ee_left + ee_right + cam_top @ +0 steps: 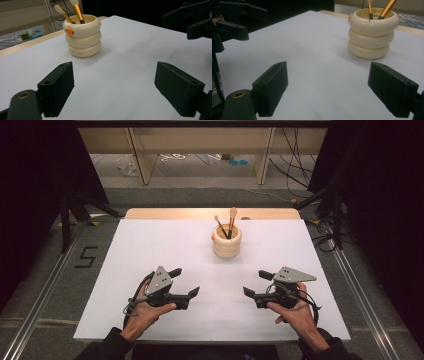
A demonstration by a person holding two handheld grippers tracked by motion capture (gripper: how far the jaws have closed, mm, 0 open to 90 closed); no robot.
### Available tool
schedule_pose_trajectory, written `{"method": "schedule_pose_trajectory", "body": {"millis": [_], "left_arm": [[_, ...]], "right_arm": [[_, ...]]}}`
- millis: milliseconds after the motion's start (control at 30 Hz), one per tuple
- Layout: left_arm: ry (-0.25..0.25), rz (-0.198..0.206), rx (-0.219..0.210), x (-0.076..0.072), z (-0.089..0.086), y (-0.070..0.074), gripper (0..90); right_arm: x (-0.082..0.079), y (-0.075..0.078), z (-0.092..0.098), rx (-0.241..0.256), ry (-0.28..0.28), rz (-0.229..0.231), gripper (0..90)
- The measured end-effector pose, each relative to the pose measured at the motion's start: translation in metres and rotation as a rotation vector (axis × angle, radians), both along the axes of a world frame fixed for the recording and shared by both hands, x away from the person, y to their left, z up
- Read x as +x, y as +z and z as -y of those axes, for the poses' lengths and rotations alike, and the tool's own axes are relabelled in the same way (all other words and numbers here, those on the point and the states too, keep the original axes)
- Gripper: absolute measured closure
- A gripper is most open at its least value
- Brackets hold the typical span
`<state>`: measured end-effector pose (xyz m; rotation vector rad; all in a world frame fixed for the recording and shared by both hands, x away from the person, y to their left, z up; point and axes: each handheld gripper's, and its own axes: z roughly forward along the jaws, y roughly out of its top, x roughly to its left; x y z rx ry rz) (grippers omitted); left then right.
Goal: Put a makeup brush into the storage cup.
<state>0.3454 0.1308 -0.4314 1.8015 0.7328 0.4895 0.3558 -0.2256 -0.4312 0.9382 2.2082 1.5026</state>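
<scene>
Fingers, both sets: released and spread wide, grasping nothing. We log the left gripper low over the near left part of the desk, held in the left hand, fingers pointing toward the middle. We log the right gripper opposite it on the near right, held in the right hand, fingers likewise turned inward. The two grippers face each other, well apart, with bare white surface between them.

Item one: pen holder, cream, built of three stacked rounded rings, with a small orange knob on its side. It stands upright at the far middle of the desk, well apart from both grippers.

Item two: brushes, two, with gold-toned handles dark at the lower end. They stand inside the holder, leaning against its rim, pale tips upward.

Item three: desk covering, plain white, with a strip of wood showing along the far edge.

Progress entry: we judge the work not yet begun on the objects. Neither gripper touches the holder or a brush, and both brushes sit in place. Whatever is to be done with them, likely reaching forward to the holder and closing on a brush handle, remains wholly ahead.
</scene>
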Motion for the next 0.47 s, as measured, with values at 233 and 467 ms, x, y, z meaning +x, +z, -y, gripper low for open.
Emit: {"method": "schedule_pose_trajectory", "body": {"millis": [233, 467], "left_arm": [[0.003, -0.001, 0.007, 0.0007, -0.0018, -0.0015, 15.8], [0.010, -0.001, 0.003, 0.0012, -0.0030, -0.0011, 15.8]], "right_arm": [[0.0001, 0.0002, 0.0003, -0.001, 0.001, -0.002, 17.1], [0.0001, 0.0001, 0.0003, 0.000, 0.002, -0.001, 17.0]]}}
